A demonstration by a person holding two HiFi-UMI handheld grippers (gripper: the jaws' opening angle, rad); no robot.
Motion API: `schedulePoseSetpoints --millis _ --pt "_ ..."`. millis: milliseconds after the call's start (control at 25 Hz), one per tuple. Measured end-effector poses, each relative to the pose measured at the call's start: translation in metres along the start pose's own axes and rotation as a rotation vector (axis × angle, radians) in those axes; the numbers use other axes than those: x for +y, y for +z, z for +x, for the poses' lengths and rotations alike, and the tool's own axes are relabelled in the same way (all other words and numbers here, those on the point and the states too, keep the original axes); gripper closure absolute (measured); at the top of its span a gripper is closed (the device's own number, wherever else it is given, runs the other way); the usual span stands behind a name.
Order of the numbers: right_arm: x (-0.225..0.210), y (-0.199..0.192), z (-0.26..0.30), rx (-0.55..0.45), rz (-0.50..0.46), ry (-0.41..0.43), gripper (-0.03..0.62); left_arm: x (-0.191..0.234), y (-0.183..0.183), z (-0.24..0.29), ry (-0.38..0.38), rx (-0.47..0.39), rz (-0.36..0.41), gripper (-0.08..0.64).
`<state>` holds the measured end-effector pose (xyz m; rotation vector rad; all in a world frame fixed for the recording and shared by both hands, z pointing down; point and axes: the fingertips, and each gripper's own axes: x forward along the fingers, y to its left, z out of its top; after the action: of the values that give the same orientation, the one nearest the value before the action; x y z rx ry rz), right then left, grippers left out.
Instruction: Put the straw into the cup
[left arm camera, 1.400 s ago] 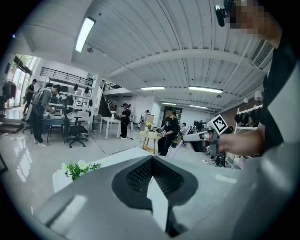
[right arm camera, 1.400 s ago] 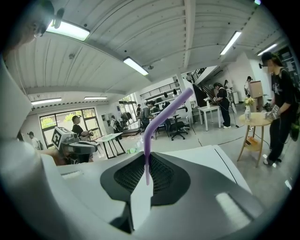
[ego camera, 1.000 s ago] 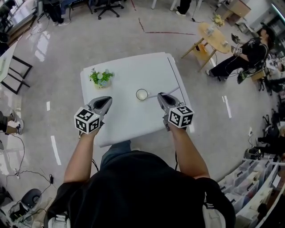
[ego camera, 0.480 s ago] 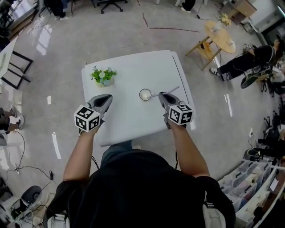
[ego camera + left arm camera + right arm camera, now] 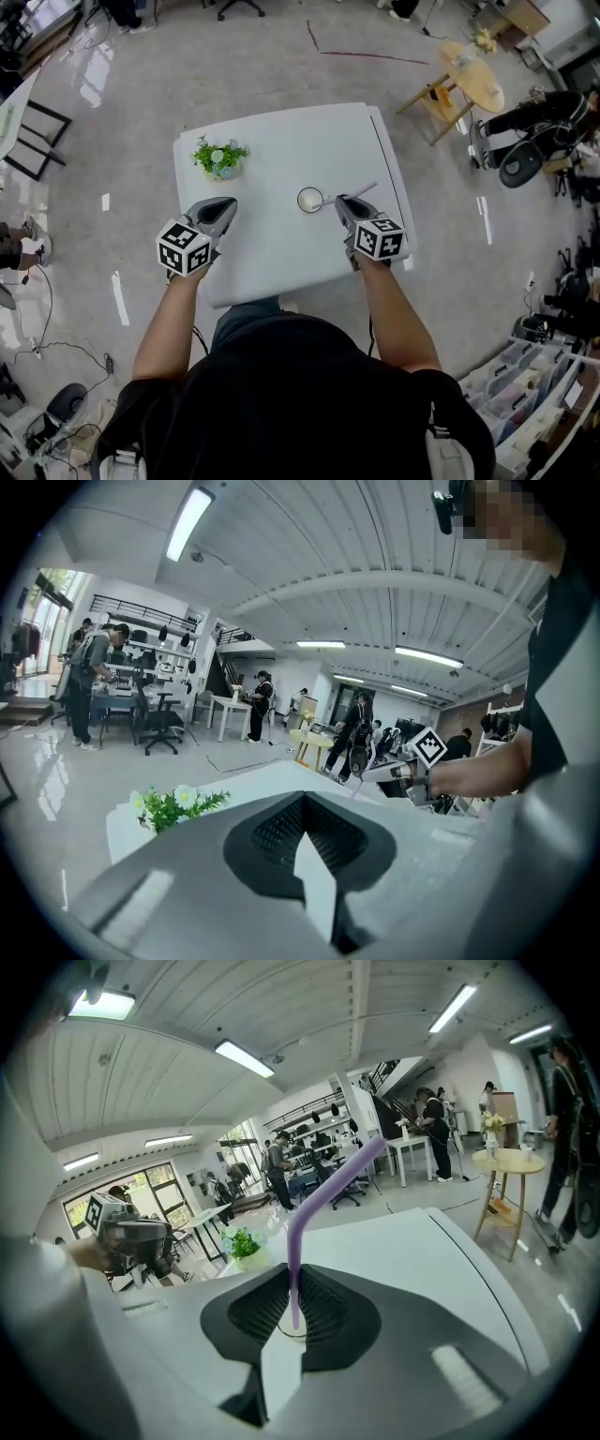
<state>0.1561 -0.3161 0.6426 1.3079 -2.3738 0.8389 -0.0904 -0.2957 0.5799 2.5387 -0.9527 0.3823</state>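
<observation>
On table (image 5: 281, 141), cup (image 5: 309, 200) central, right tool (image 5: 339, 200) gripping straw (image 5: 361, 189) near right edge

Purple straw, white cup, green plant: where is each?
purple bent plastic straw (image 5: 294, 1269), right gripper view, upright stretch.
round white cup (image 5: 310, 200), head view, bare inside.
small green potted plant (image 5: 217, 156), head view, leaves.

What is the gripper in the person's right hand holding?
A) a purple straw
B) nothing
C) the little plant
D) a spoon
A: the right gripper is shut on the purple straw, which sticks up from between its jaws.
</observation>
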Motion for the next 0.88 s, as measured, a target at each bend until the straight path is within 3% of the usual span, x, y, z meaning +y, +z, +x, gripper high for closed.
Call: schedulePoseSetpoints --millis 880 --pt "-0.017 -0.032 0.049 0.093 0.039 0.017 0.529 0.023 -0.014 0.022 -0.002 0.054 -0.032 0.560"
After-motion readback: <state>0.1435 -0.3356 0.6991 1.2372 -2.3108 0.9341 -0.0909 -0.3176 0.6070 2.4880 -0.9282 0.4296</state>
